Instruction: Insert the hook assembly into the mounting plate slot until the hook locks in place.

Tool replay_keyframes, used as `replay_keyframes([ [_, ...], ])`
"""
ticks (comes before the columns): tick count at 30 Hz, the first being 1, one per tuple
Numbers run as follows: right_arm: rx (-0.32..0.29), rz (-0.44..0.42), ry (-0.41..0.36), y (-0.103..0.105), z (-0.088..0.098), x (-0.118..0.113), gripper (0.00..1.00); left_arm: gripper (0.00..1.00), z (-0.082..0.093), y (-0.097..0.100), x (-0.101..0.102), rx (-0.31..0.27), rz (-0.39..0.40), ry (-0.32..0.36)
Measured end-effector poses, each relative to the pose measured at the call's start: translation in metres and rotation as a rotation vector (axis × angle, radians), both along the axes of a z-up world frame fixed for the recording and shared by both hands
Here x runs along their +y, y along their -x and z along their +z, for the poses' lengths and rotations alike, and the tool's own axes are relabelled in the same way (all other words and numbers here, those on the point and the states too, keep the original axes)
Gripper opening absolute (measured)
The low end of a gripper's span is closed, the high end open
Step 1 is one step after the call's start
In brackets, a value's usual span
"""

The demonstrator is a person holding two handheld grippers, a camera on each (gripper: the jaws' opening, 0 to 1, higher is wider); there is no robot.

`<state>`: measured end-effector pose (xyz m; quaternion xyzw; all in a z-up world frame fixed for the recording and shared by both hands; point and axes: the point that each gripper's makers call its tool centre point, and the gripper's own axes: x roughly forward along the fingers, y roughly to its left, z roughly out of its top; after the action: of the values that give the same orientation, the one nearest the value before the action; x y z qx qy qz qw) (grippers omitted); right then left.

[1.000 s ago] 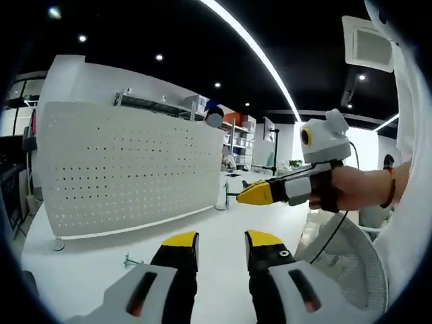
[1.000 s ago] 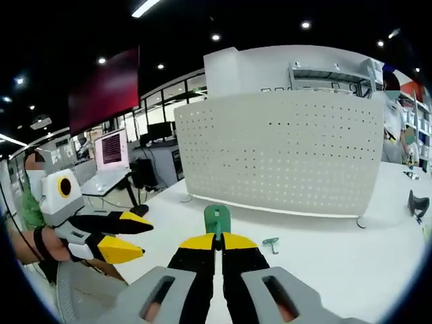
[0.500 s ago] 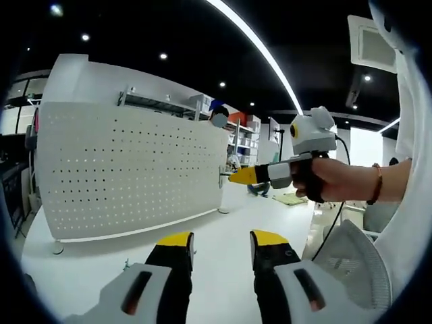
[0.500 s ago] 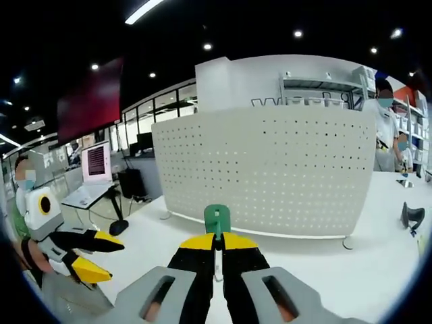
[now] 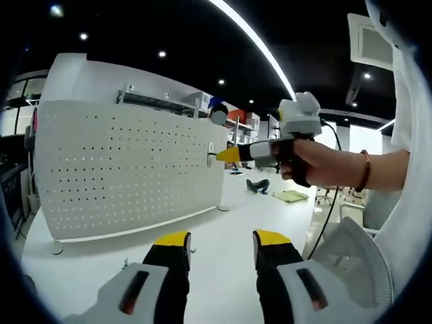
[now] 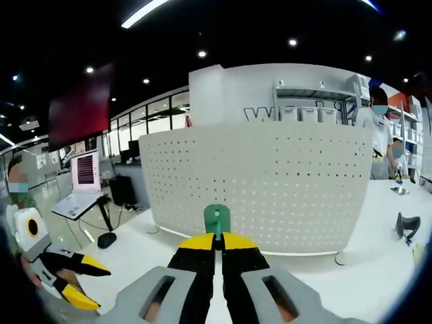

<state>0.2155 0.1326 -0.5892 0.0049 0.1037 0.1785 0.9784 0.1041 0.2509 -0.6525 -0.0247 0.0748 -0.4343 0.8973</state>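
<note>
The white perforated mounting plate (image 5: 128, 169) stands upright on the white table (image 5: 223, 223). Seen from the left gripper view, my right gripper (image 5: 226, 154) comes in from the right in a person's hand, its yellow tips up at the plate's right edge. My left gripper (image 5: 221, 239) is low over the table, open, with nothing between its jaws. In the right gripper view, my right gripper (image 6: 217, 237) is shut on the green hook assembly (image 6: 217, 217), which points at the plate (image 6: 270, 182) straight ahead. The left gripper (image 6: 67, 280) shows at the lower left, jaws apart.
A small metal hook (image 5: 125, 262) lies on the table near the plate's foot. A mesh chair back (image 5: 344, 250) is close on the right. A black object (image 6: 405, 226) sits on the table at the right, a person (image 6: 378, 128) stands beyond it, and a laptop (image 6: 84, 196) is at the left.
My right gripper has risen and moved forward with the green hook up to the plate's right edge. The plate looms larger in the right gripper view. The left gripper has barely moved.
</note>
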Motion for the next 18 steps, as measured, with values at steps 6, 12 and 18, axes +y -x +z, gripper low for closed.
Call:
replay_keyframes([
  [6, -0.010, -0.017, 0.011, -0.014, 0.005, -0.005, 0.01, 0.39, -0.001, -0.001, 0.000, 0.011, 0.006, 0.012],
  [12, -0.011, -0.046, -0.015, -0.026, 0.007, -0.010, 0.01, 0.43, -0.001, -0.002, 0.002, 0.007, 0.017, 0.017],
  [18, -0.016, -0.062, -0.028, -0.038, 0.011, -0.010, 0.01, 0.46, -0.004, -0.003, 0.001, 0.005, 0.011, 0.012],
])
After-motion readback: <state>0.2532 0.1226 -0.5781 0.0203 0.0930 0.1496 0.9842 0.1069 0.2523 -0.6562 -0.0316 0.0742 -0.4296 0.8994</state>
